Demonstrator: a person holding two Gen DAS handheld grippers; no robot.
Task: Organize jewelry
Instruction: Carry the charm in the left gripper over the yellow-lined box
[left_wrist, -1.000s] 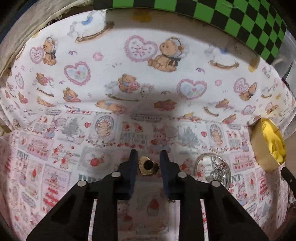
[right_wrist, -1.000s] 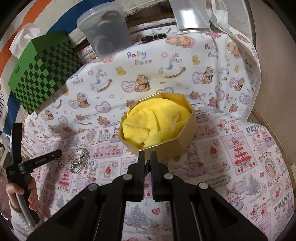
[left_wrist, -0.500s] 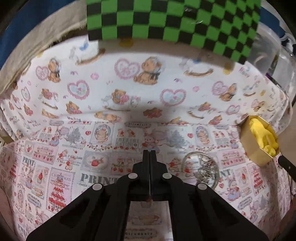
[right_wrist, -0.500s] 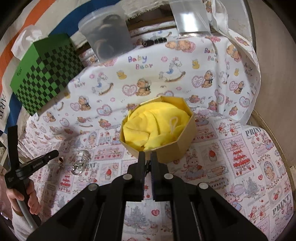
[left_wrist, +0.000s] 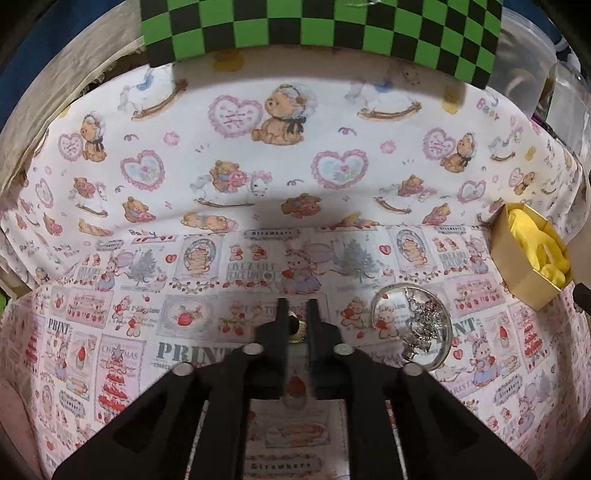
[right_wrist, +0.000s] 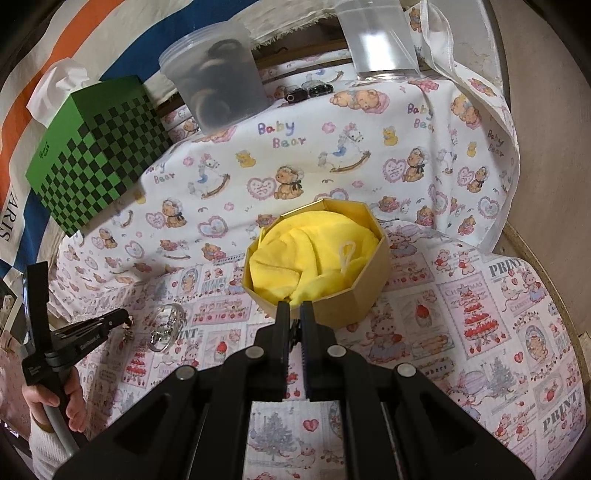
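Note:
My left gripper holds a small gold fan-shaped earring between its fingers, just above the printed cloth. A clear glass dish with silver jewelry sits to its right; the dish also shows in the right wrist view. The gold octagonal box lined with yellow cloth stands right in front of my right gripper, whose fingers are nearly closed on something small and dark. The box also shows at the far right of the left wrist view. The left gripper also shows in the right wrist view.
A green checkered box stands at the back left. A lidded plastic tub and a clear container stand at the back. Small dark items lie between them. The table edge runs along the right.
My left gripper closed on the gold earring, then its fingers parted slightly with the earring still between them; it drew back. The right gripper stayed in place.

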